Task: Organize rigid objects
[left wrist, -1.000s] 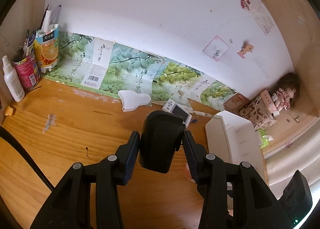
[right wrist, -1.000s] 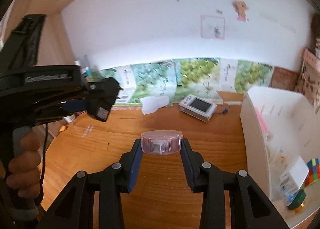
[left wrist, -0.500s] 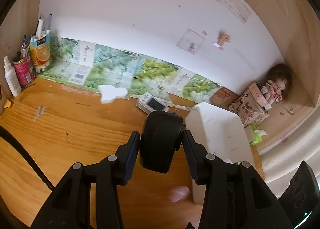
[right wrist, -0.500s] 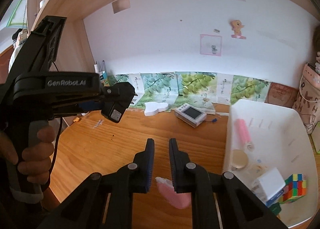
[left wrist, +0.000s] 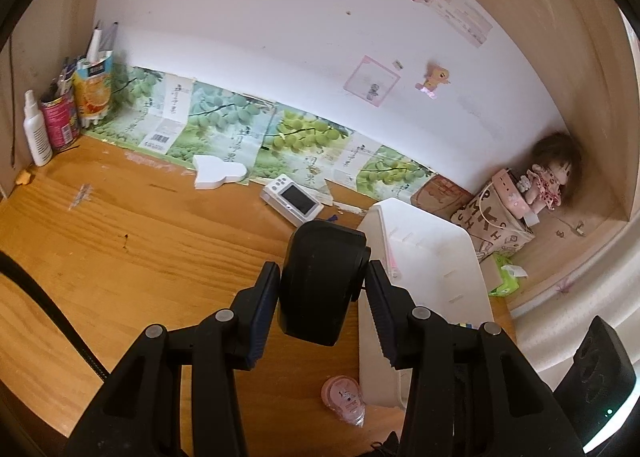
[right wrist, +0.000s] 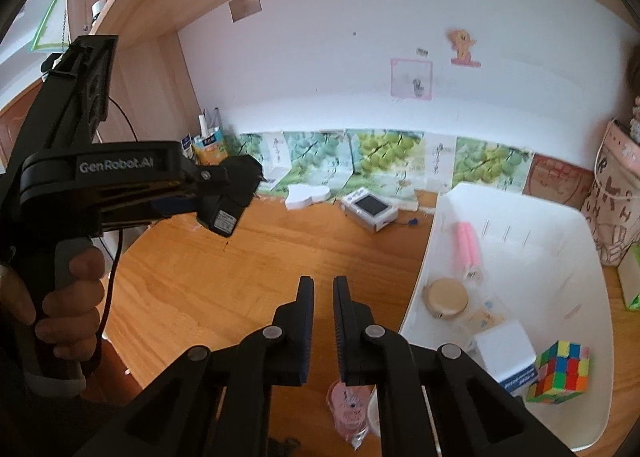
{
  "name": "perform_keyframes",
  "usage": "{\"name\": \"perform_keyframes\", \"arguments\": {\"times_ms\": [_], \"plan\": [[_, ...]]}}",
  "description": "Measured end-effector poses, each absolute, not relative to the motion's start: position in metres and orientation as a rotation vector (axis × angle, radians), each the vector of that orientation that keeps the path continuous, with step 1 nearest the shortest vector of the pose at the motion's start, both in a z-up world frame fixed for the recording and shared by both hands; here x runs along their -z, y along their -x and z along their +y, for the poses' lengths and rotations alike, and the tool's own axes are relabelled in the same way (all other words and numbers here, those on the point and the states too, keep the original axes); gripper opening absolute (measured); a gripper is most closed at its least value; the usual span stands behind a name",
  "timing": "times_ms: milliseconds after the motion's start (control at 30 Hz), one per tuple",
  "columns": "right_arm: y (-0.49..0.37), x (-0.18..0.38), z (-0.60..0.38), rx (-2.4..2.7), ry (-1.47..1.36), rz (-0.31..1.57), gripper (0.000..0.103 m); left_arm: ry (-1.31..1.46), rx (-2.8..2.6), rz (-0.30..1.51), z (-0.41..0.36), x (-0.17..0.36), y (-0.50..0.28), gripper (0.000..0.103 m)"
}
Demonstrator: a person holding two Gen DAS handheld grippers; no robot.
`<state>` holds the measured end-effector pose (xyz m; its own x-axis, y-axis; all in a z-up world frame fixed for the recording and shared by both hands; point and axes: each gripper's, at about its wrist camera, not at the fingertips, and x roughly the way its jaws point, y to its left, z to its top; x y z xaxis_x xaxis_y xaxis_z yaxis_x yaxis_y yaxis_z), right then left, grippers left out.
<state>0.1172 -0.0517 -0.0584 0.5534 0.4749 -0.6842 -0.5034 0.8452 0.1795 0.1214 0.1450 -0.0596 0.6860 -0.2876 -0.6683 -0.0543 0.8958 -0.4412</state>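
My left gripper point(left wrist: 322, 269) is shut on a black box-shaped device point(left wrist: 324, 285), held above the wooden desk beside the left wall of the white bin point(left wrist: 432, 269). The right wrist view shows the same gripper point(right wrist: 236, 193) at the left with the black device point(right wrist: 224, 217) in it. My right gripper point(right wrist: 323, 285) is shut with nothing between its fingers. Below it, a small pink clear cup point(right wrist: 348, 405) lies on the desk against the bin's near corner, also in the left wrist view point(left wrist: 343, 401). The bin point(right wrist: 560, 241) holds a pink tube point(right wrist: 466, 245), a tan disc point(right wrist: 446, 295), a white box point(right wrist: 504, 349) and a colour cube point(right wrist: 560, 371).
A white device with a screen point(left wrist: 294, 199) and a white cloud-shaped piece point(left wrist: 218, 173) lie near the back wall. Pen cups point(left wrist: 60, 117) and a spray bottle point(left wrist: 36, 133) stand at the far left. A doll point(left wrist: 554, 173) and a paper bag point(left wrist: 492, 217) fill the right corner. A hand point(right wrist: 68, 297) grips the left handle.
My right gripper let go of the pink cup and shut; the cup now lies on the desk by the bin. Both grippers moved back and toward the bin, the left still holding the black device.
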Motion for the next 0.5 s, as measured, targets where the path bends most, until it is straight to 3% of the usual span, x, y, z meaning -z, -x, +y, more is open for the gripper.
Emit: {"name": "perform_keyframes", "arguments": {"times_ms": [500], "plan": [[-0.106,0.079,-0.04,-0.498,-0.019,0.906,0.011,0.424,0.182,0.814,0.179,0.066,-0.11,0.048]]}}
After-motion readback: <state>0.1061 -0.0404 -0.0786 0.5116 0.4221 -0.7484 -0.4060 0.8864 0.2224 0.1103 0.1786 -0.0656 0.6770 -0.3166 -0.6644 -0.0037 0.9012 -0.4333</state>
